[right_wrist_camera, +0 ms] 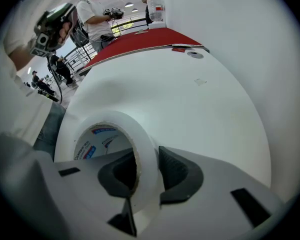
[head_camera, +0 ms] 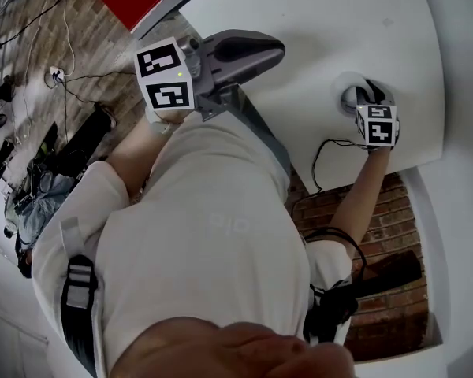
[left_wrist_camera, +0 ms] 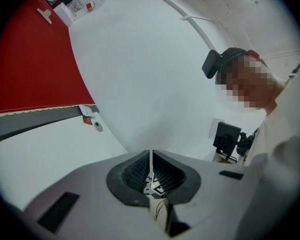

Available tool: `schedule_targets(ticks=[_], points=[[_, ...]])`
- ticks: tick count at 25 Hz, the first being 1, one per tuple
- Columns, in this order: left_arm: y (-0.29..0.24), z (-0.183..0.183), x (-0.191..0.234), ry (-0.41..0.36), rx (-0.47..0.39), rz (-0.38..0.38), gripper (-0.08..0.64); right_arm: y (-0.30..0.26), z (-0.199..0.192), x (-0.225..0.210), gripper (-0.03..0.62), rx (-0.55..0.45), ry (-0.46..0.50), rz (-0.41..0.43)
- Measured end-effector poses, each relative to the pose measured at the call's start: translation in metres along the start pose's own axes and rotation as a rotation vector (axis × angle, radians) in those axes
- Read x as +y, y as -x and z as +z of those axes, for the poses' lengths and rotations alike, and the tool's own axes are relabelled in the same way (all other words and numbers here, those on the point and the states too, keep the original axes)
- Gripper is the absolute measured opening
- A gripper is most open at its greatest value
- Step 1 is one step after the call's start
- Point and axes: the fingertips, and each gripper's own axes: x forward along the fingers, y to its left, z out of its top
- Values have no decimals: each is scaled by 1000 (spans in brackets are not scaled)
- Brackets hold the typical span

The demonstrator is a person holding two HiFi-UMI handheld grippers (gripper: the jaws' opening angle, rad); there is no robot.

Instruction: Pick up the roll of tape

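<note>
The roll of tape point(right_wrist_camera: 141, 146) is lying flat on the white surface point(right_wrist_camera: 200, 114), its hole facing up toward the right gripper's camera. It is showing a broad, smooth white band wound around a pale cardboard core, and the inside of the core is carrying blue and red print that is too small to read. In the head view the roll point(head_camera: 349, 99) is appearing as a greyish ring near the edge of the surface point(head_camera: 315, 30), close to the person's right side.

The right gripper point(right_wrist_camera: 147, 170) is pointing steeply down onto the roll. Its dark ribbed fingers point(right_wrist_camera: 179, 170) are straddling the roll's wall, one reaching inside the core and the other sitting against the outer band, and they are gripping that wall. Whether the roll is leaving the surface cannot be told.

The left gripper point(left_wrist_camera: 151, 170) is being held level beside the person, well apart from the roll, with its fingers point(left_wrist_camera: 134, 171) closing flat against each other on nothing.
</note>
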Motion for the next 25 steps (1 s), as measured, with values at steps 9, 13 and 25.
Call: schedule_targets(ticks=[9, 13, 25], points=[[8, 5, -24, -41, 3, -15, 9, 9, 4, 8, 100, 11, 50, -59], [2, 7, -31, -51, 9, -32, 9, 19, 12, 4, 100, -27, 19, -65], [-15, -10, -7, -118, 37, -63, 8, 6, 29, -18, 100, -158, -48, -102]])
